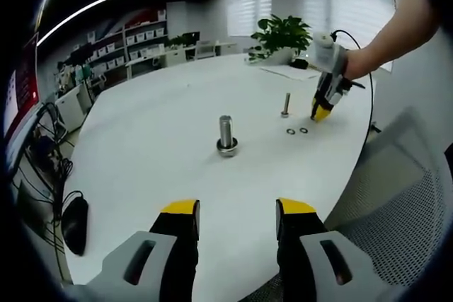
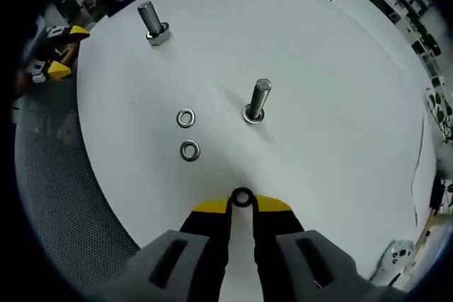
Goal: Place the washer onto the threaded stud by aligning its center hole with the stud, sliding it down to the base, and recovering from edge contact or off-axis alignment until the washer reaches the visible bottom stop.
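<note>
My right gripper (image 2: 242,207) is shut on a small steel washer (image 2: 242,197), held edge-on between its yellow tips just above the white table (image 2: 340,68). The slim threaded stud (image 2: 257,101) stands upright a short way ahead of the tips and slightly to the right. Two loose washers (image 2: 186,118) (image 2: 190,151) lie flat to the left of the stud. In the left gripper view the right gripper (image 1: 322,112) hangs beside the stud (image 1: 286,104) and the loose washers (image 1: 297,131). My left gripper (image 1: 237,211) is open with nothing between its fingers, at the table's near edge.
A thicker bolt (image 1: 226,136) (image 2: 152,22) stands mid-table. A grey mesh chair (image 1: 396,210) sits off the table's right side. At the far edge are a potted plant (image 1: 283,33) and a sheet of paper (image 1: 290,72). A black mouse (image 1: 74,223) lies low at the left.
</note>
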Tool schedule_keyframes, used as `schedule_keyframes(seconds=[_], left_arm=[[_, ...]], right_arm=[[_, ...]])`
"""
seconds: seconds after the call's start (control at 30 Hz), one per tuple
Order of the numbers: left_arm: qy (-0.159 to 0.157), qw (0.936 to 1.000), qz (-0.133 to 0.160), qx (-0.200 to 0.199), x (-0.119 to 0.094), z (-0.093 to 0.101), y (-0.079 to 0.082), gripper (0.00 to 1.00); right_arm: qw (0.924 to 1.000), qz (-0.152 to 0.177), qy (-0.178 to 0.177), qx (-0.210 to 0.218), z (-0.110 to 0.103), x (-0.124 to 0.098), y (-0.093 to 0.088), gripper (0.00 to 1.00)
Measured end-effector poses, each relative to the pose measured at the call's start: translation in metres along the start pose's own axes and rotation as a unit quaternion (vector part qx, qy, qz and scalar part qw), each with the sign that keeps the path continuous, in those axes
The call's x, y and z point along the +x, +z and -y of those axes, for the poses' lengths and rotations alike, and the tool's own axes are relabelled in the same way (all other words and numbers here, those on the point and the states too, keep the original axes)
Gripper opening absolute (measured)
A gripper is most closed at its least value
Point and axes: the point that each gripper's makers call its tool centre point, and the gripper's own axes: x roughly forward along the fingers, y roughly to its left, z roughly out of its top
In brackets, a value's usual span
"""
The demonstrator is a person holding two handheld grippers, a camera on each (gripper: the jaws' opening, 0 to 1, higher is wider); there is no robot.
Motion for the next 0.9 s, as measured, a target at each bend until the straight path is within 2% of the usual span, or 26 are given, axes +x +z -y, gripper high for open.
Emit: schedule_keyframes(seconds=[0.17,0.63,0.9], left_arm=[[0.000,1.0000,0.001,0.001,-0.001,0.000,0.001,0.41],[-0.001,1.0000,0.004,-0.001,-0.001,0.000,0.002,0.41],[-0.002,1.0000,0.006,0.001,0.000,0.000,0.002,0.41]], right_arm=[[0.9999,0.011,-0.002,0.000,0.002,-0.008,0.010,0.13],[0.9981,0.058,-0.013,-0.017,0.007,-0.037,0.055,0.14],[0.9972,0.068,-0.020,-0.024,0.012,-0.046,0.067,0.14]])
